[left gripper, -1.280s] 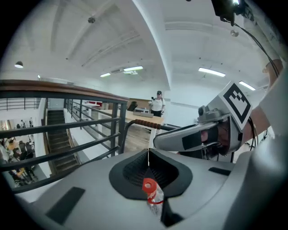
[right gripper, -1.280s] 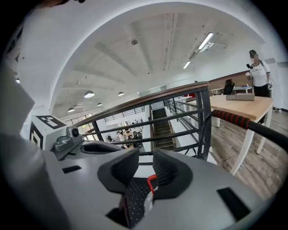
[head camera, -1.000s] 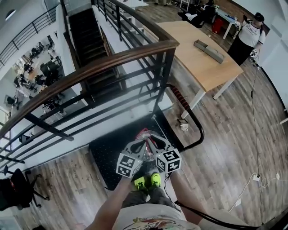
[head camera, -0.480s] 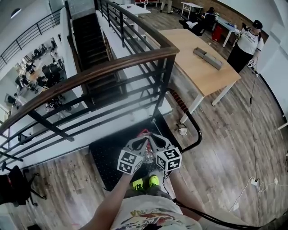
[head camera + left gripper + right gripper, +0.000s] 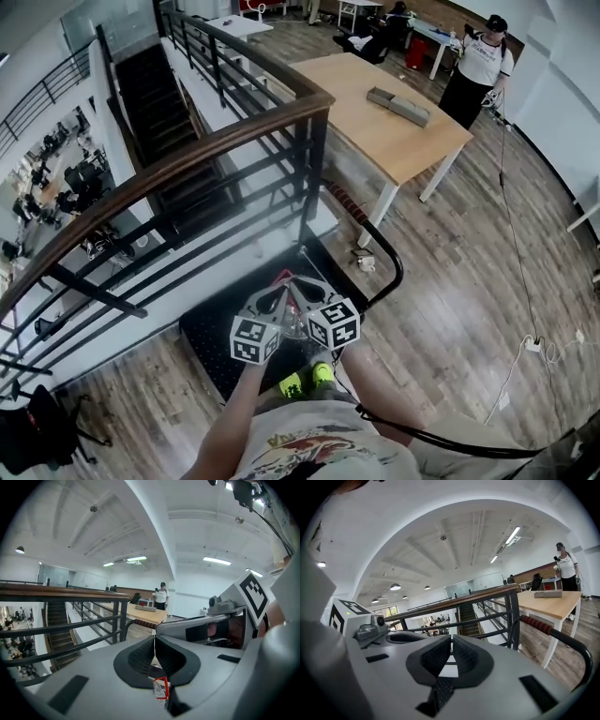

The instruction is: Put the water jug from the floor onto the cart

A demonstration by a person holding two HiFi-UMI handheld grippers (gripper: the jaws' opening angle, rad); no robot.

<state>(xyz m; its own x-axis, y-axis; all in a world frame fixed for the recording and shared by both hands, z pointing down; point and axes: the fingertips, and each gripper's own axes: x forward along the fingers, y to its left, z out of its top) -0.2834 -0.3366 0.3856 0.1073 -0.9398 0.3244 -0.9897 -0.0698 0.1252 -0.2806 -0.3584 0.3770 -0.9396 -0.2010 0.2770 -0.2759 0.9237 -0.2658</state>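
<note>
The water jug (image 5: 292, 317) shows in the head view as a clear body with a bit of red at its top. It sits low between the two grippers, directly in front of the person's feet, with the black deck of the cart (image 5: 211, 333) behind it. Whether it stands on that deck or hangs just over it cannot be told from here.

The left gripper (image 5: 279, 292) has its pads pressed together. In the left gripper view a scrap of red and clear plastic from the jug (image 5: 161, 688) shows through the gap behind the pads, so the jug lies below that gripper rather than between its tips.

The right gripper (image 5: 298, 286) has just been closing, and its pads now meet as well. Nothing sits between them in the right gripper view, where only the dotted cart deck (image 5: 440, 692) shows through the gap underneath.

Both grippers point forward and slightly down, tips nearly touching each other above the jug's red top. The jug seems to stand upright, with its long axis running up and down under the tips. The left gripper looks marginally nearer to it. The cart handle (image 5: 389, 258) curves up just to the right, clear of both grippers.
</note>
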